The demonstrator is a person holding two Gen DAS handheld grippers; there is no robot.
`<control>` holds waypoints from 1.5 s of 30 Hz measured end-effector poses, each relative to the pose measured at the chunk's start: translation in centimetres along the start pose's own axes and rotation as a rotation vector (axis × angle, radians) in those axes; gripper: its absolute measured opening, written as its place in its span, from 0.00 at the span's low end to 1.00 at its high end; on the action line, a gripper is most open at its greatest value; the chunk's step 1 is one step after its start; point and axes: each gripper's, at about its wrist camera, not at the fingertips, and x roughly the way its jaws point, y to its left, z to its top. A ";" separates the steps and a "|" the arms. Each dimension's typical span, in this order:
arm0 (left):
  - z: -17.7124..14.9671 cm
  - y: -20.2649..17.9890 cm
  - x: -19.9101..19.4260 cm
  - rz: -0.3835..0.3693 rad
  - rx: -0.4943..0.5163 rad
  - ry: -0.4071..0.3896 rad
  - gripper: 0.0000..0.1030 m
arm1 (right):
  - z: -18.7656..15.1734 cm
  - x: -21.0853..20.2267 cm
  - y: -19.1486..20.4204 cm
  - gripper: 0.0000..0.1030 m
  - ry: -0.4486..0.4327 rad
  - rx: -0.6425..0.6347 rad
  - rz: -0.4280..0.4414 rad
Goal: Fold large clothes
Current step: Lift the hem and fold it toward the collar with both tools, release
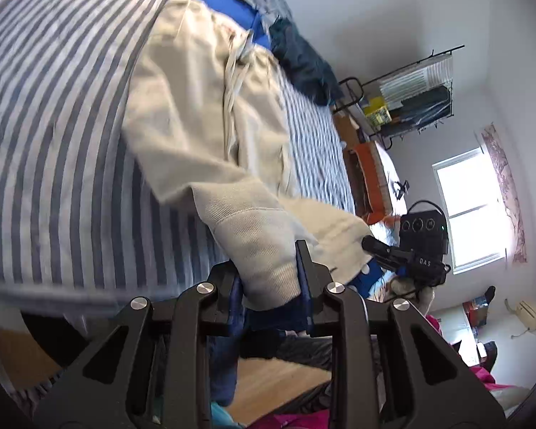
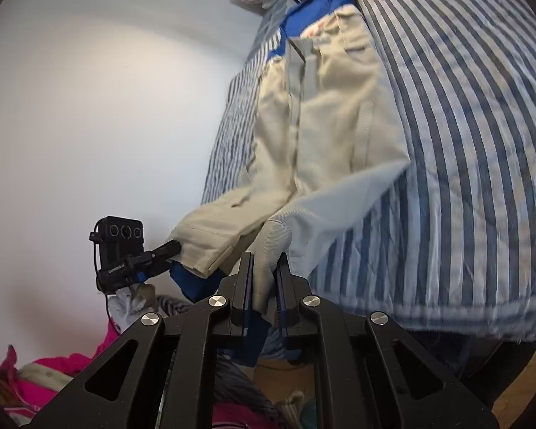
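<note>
Left wrist: my left claw [image 1: 269, 271] is clamped on a cream hem of the jacket [image 1: 211, 114], which trails away over the striped bed [image 1: 53, 143]. The bed's edge runs just below; open wall to the right.

Right wrist: my right claw [image 2: 266, 279] pinches the other cream hem, nearly closed. Bare wall lies left.

A garment [image 1: 203, 107] lies along a bed cover [image 1: 53, 143], its near end lifted off it and pinched between the fingers of the left gripper [image 1: 268, 279] and the right gripper [image 2: 266, 286], side by side.
</note>
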 end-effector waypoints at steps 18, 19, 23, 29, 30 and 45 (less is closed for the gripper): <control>12.3 2.4 4.3 0.037 -0.145 -0.091 0.23 | 14.0 3.1 -1.0 0.08 -0.130 0.049 -0.140; 13.0 2.9 4.8 0.041 -0.171 -0.091 0.23 | 14.9 3.6 -1.7 0.07 -0.138 0.077 -0.144; 14.8 5.3 7.0 0.064 -0.255 -0.083 0.23 | 17.6 5.0 -3.9 0.07 -0.155 0.151 -0.169; 16.6 7.7 10.1 0.106 -0.299 -0.056 0.23 | 19.6 7.4 -6.7 0.06 -0.148 0.186 -0.231; 16.8 7.9 10.4 0.113 -0.301 -0.053 0.23 | 19.7 7.5 -6.6 0.06 -0.146 0.162 -0.266; 16.4 7.9 9.7 0.105 -0.305 -0.061 0.24 | 12.4 12.1 5.4 0.07 0.113 -0.444 -0.269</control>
